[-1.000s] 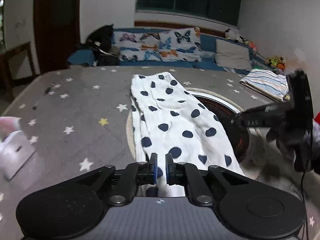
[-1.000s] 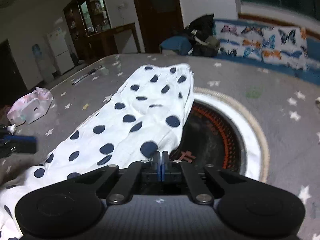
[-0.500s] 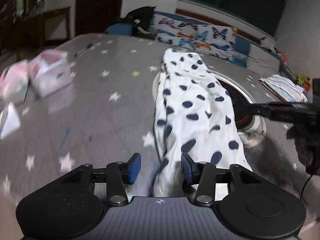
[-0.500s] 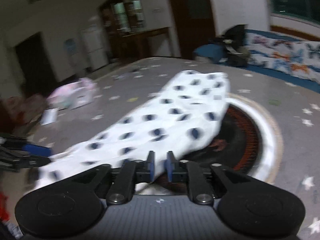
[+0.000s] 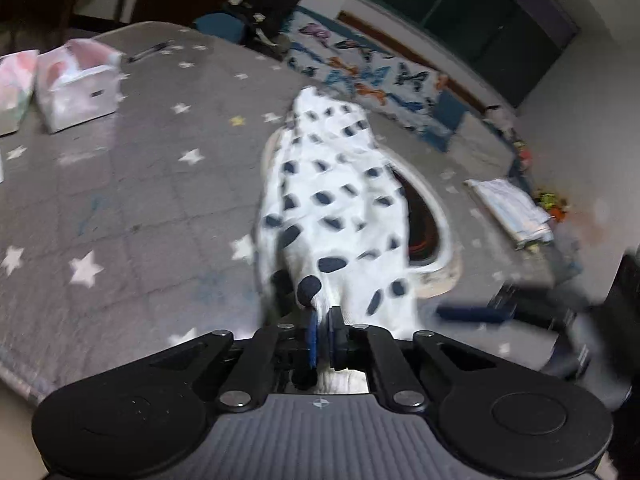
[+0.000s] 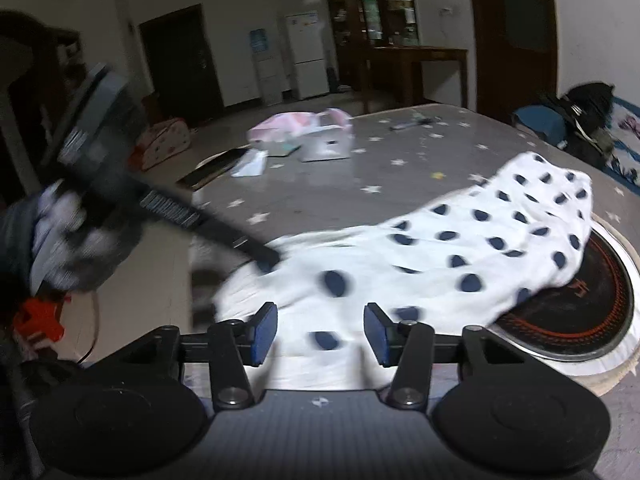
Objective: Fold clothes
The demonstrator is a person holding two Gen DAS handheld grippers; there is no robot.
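Grey star-print table [image 5: 120, 208] fills most of both views, with a round burner [image 6: 600, 320] set into its middle. White cloth with dark dots [image 5: 340, 200] lies lengthwise across the table, far end flat, one long side covering part of the burner. Left gripper [image 5: 323, 326]: blue pads nearly together, pinching the cloth's near end, fabric bunched between them and lifted off the table. Right gripper [image 6: 320, 332]: pads wide apart, holding nothing, poised just above the cloth's near edge [image 6: 400, 280]. In the right wrist view the left tool reaches in from the left as a blurred dark bar, tip at the cloth. Farther out: 1 pink-and-white box [image 5: 76, 84] near the table's left edge, 1 folded striped cloth [image 5: 512, 208] on the right side, a sofa with butterfly cushions [image 5: 380, 76] behind the table.
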